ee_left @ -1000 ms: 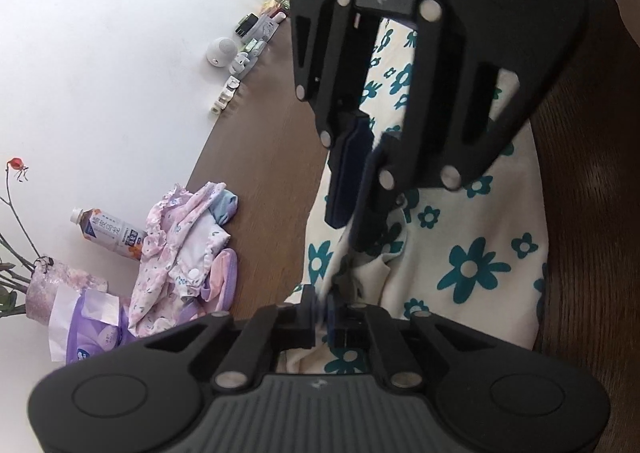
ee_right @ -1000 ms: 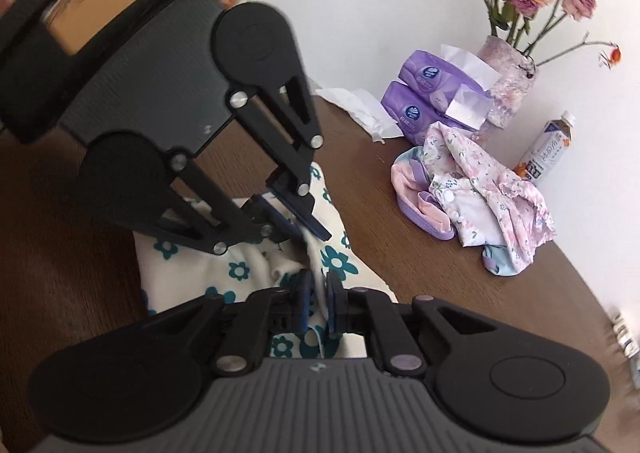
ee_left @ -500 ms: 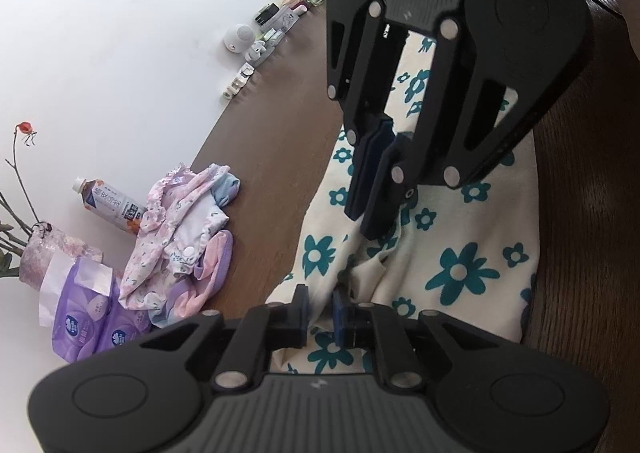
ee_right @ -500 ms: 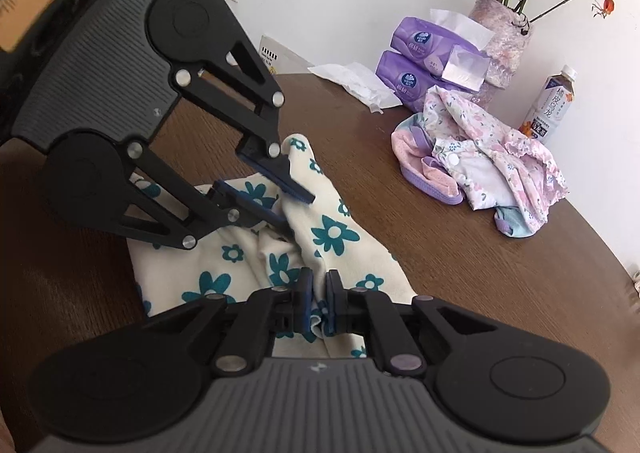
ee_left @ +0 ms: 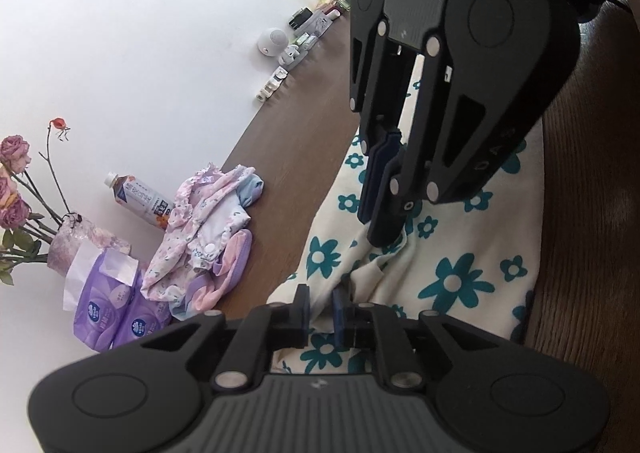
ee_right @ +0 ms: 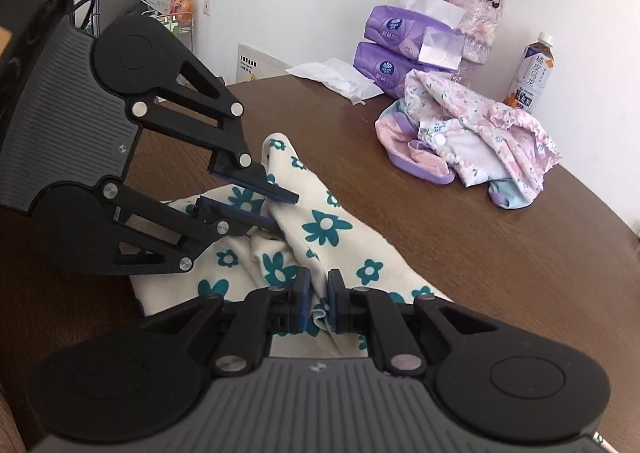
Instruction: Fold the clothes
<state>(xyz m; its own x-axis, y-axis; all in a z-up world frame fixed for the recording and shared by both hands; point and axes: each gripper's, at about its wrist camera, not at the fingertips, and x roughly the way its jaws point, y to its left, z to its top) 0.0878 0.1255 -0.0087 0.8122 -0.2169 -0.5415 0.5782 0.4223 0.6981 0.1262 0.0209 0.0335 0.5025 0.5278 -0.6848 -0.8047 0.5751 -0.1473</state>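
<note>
Cloth (ee_right: 328, 225), cream with teal flowers, lies on the table (ee_right: 440, 237) near the front edge, mostly flat but pushed up into a soft ridge between the two tools. A second ago the left gripper (ee_left: 320, 309) had its fingers pressed together on that ridge; half a second ago a gap had opened, and now they stand clearly spread, with fabric lying loose in the gap rather than clamped. The right wrist view agrees, showing the left tool's two blue pads apart at the cloth's raised tip. The right gripper (ee_right: 318, 309) has changed less: its fingers stay close together with a narrow fold of cloth between them, so I judge that it is pinching, though the gap looks slightly wider than it did. Over the same second the cloth has spread further across the table and more of the far wall and flowers shows in the right view. I take this to mean one layer has been laid over and the left side released, with the right side likely near release too; whether the fold lies square is hard to tell, since the ridge hides the edges. The pink heap (ee_right: 472, 141) sits well apart, in the same place as before.
</note>
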